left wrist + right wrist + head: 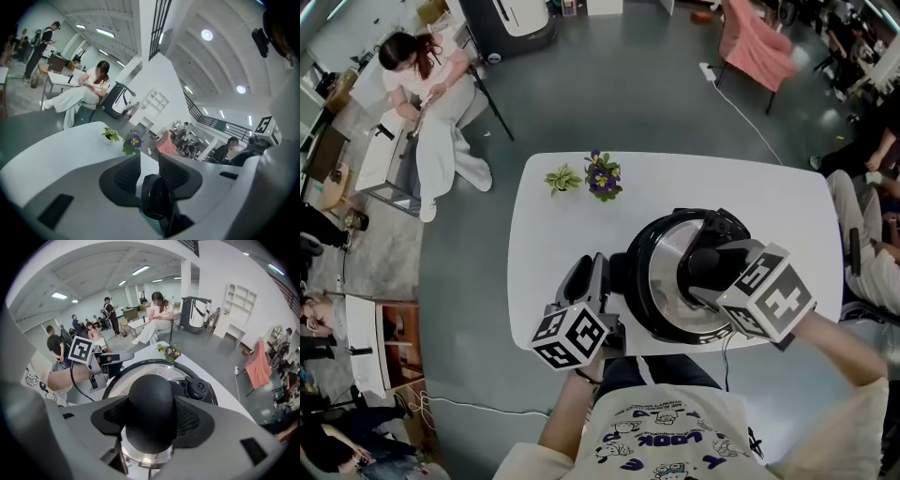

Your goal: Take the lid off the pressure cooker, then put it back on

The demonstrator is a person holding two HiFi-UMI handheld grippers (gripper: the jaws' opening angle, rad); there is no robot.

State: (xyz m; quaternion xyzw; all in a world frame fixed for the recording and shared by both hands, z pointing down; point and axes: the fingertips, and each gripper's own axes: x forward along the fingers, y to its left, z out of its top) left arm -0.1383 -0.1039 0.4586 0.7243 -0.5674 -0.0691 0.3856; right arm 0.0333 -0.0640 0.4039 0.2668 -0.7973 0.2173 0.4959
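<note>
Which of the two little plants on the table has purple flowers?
The flowering plant, the right-hand one in the head view, nearer the cooker. The leafy plant beside it shows only green leaves.

Bright, even light falls from round ceiling lamps [206, 34] and strip lights [140, 270], leaving soft shadows. All three views bend strongly toward dark rounded edges. Nearby jaws blur; the steel lid [670, 270] glints mildly
</note>
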